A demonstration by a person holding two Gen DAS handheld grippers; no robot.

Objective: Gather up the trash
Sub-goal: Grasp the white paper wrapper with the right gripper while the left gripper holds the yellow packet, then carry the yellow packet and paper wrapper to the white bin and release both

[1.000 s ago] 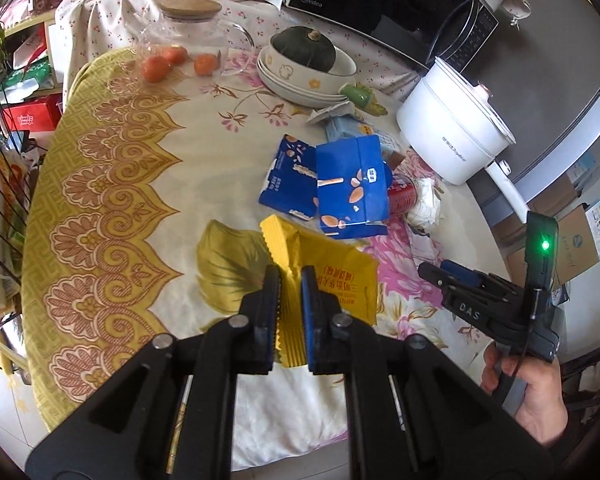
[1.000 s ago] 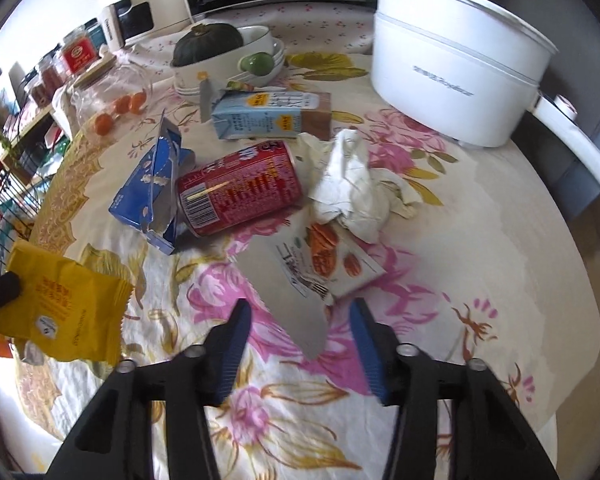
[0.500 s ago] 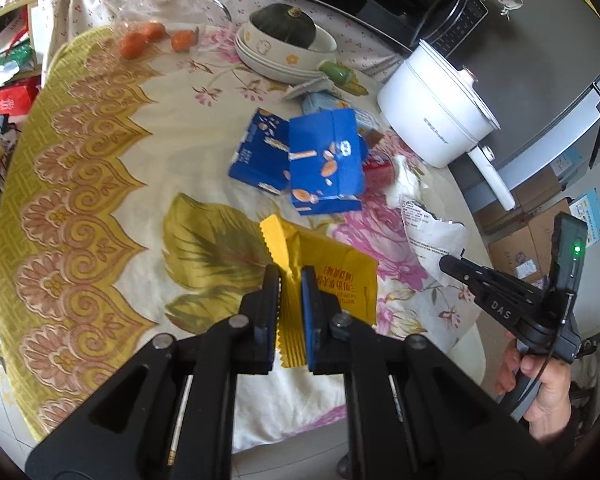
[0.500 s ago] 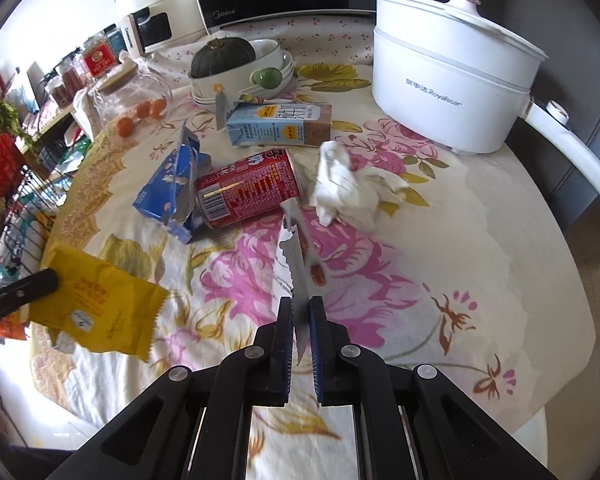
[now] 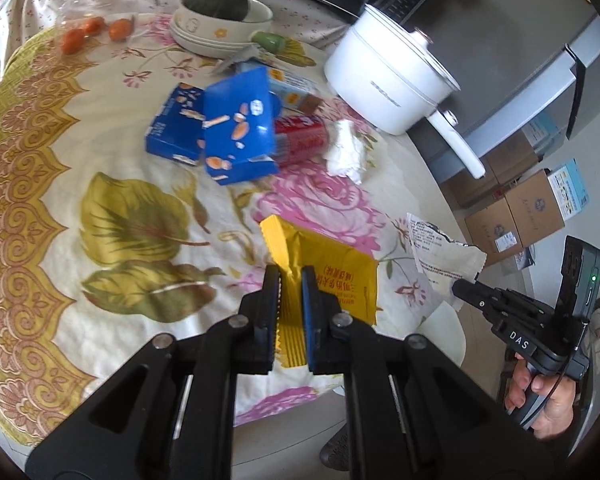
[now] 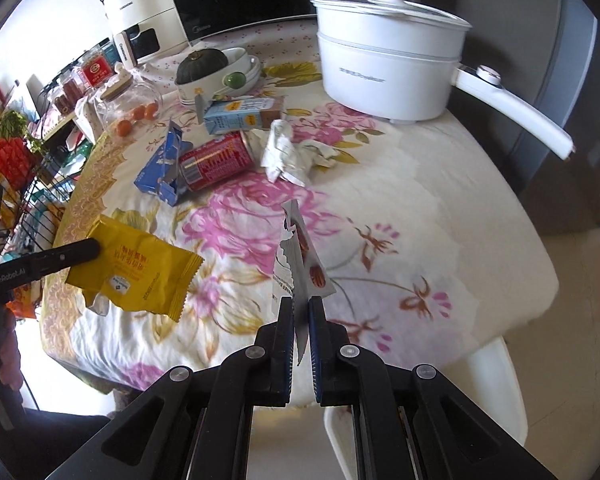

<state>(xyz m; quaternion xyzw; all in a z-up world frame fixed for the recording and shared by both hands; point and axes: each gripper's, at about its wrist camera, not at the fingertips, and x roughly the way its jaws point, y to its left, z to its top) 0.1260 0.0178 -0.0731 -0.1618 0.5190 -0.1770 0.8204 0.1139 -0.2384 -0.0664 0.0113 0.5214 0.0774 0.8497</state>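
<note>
Left tongs (image 5: 290, 280) clamped on yellow snack packet (image 5: 332, 276), lifted above worktop (image 5: 100, 152) edge. Right tongs (image 6: 301, 312) pinched on torn white wrapper (image 6: 300, 256), held clear of the cloth. Farther out, resting: red can (image 6: 216, 160), blue boxes (image 5: 216, 128), crumpled tissue (image 6: 290, 152), milk carton (image 6: 240, 118), white pot (image 6: 384, 76).

Bench cloth (image 6: 440, 208): matt woven fabric, floral print. Yellow wrapper (image 5: 340, 280): glossy crinkled plastic film. White wrapper (image 6: 300, 256): silvery foil inside. Red can (image 6: 216, 160): shiny metal. Blue box (image 5: 236, 132): smooth card. Pot (image 6: 380, 72): glossy white. Tissue (image 6: 292, 152): crumpled paper.
</note>
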